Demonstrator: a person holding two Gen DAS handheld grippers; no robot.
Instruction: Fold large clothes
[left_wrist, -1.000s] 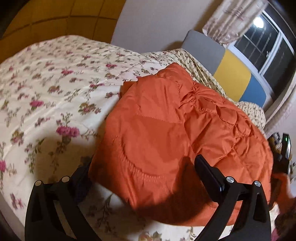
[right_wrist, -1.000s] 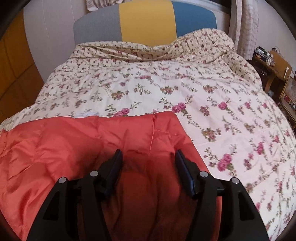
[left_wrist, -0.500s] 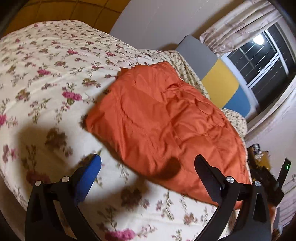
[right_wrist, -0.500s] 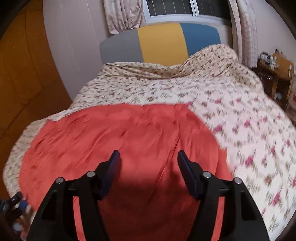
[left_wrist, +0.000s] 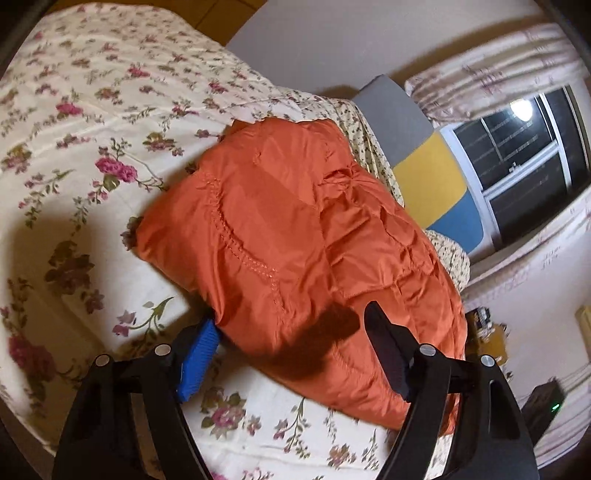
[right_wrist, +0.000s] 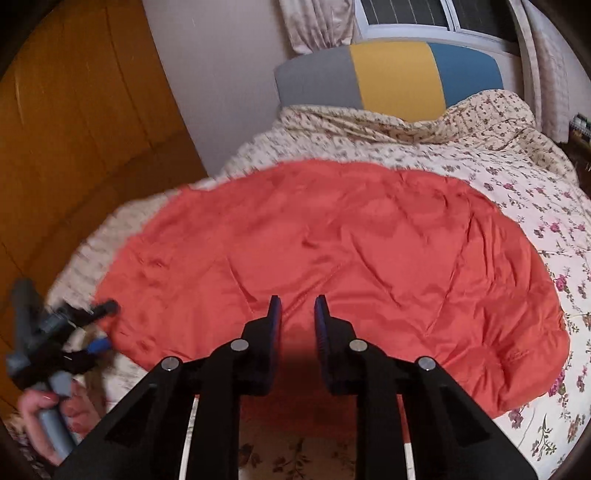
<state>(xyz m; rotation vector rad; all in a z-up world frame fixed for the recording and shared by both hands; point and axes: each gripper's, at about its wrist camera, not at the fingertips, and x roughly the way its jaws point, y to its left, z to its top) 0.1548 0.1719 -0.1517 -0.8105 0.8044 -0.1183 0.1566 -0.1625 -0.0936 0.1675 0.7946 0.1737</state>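
An orange quilted jacket (left_wrist: 303, 240) lies folded into a thick bundle on the floral bed cover (left_wrist: 74, 122). My left gripper (left_wrist: 291, 354) is open at the bundle's near corner, its jaws wide apart on either side of the fabric edge. In the right wrist view the jacket (right_wrist: 351, 251) spreads across the bed. My right gripper (right_wrist: 297, 306) hovers over its near edge with the jaws narrowed to a small gap and nothing between them. The left gripper (right_wrist: 99, 325) shows at the jacket's left corner, held by a hand.
A grey, yellow and blue headboard (right_wrist: 391, 74) stands at the bed's far end under a curtained window (left_wrist: 517, 158). An orange wooden wall (right_wrist: 74, 129) runs along the left. A small cluttered table (left_wrist: 487, 332) sits beside the bed.
My right gripper's jaws have narrowed from wide open to a small gap and it has pulled back. My left gripper has moved closer to the bundle's near corner.
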